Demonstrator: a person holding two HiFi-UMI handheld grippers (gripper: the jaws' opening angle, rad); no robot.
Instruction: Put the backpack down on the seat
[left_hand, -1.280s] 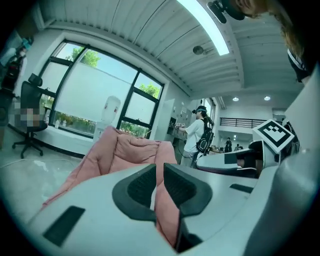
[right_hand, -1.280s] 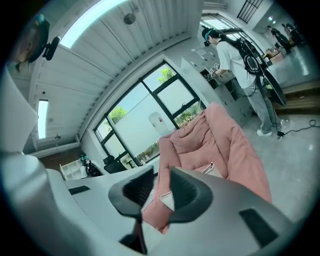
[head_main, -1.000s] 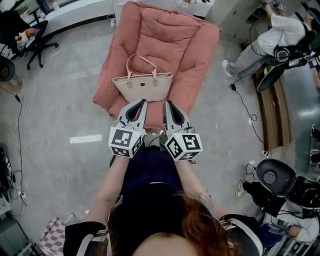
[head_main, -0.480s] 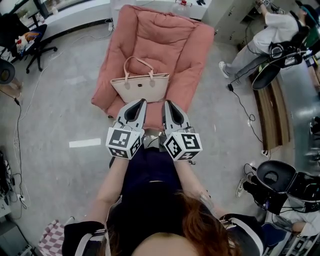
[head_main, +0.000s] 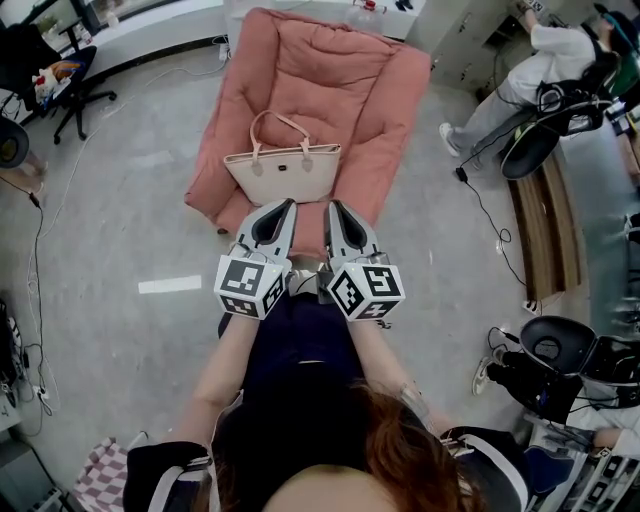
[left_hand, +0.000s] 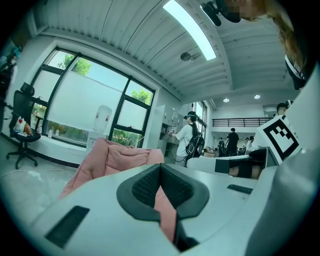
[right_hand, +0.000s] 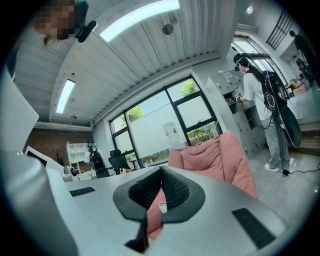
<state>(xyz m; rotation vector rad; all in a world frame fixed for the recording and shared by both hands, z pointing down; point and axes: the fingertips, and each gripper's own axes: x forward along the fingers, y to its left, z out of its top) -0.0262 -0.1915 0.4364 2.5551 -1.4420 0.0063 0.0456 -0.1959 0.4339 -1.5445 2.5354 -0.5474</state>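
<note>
Head view, from above the person's shoulders: a cream tote bag (head_main: 283, 172) with two pale looped handles (the only bag in sight, tote rather than backpack) stands upright on the front part of the padded salmon-pink floor seat (head_main: 335, 75), apparently already set down. It lies just ahead of both hand-held tools and a little to the person's left. Its long axis runs side to side, square across the line along which they point. The white left gripper (head_main: 286, 205) and the white right gripper (head_main: 336, 206) are held side by side at the seat's near edge, close to the bag but not touching it. The left tip is the nearer to the bag's middle. Both pairs of jaws are closed tip to tip with nothing between them; each gripper view shows only pink cushion beyond the dark ribbed pads.
</note>
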